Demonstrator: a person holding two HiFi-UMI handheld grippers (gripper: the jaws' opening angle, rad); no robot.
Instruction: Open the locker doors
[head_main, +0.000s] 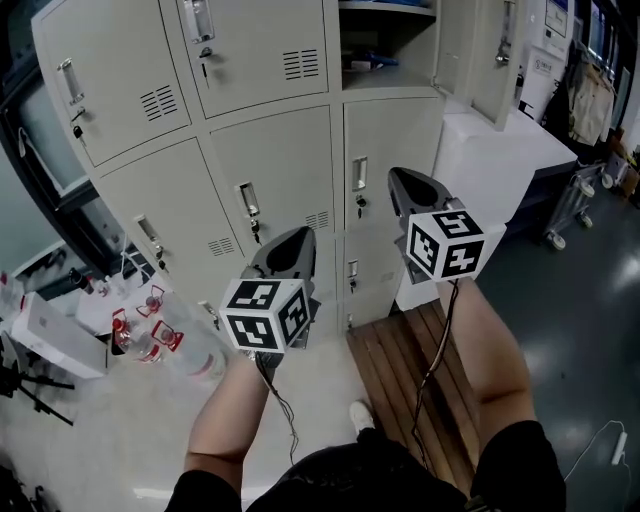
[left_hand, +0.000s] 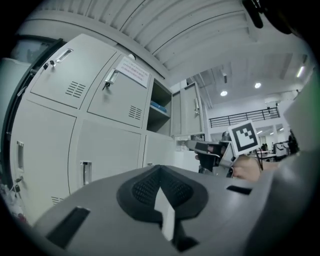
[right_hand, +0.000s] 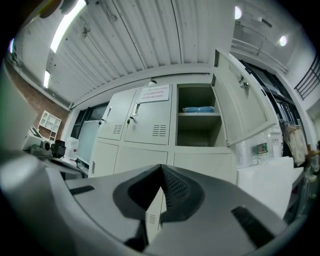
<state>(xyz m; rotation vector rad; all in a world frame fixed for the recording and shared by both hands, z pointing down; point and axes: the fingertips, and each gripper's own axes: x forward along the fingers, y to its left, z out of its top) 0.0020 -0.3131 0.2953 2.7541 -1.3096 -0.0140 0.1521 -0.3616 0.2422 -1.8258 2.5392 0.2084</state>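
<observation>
1 locker door is standing open, above and to the right of the right gripper. The closed doors are waiting ahead of both tips. The left gripper and the right are both pinching shut, holding nothing. The pale metal doors are showing vents and handles.

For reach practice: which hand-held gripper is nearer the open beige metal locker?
Right. Right hand-held gripper: just below the open beige metal locker. Left hand-held gripper: lower, further left.
</observation>
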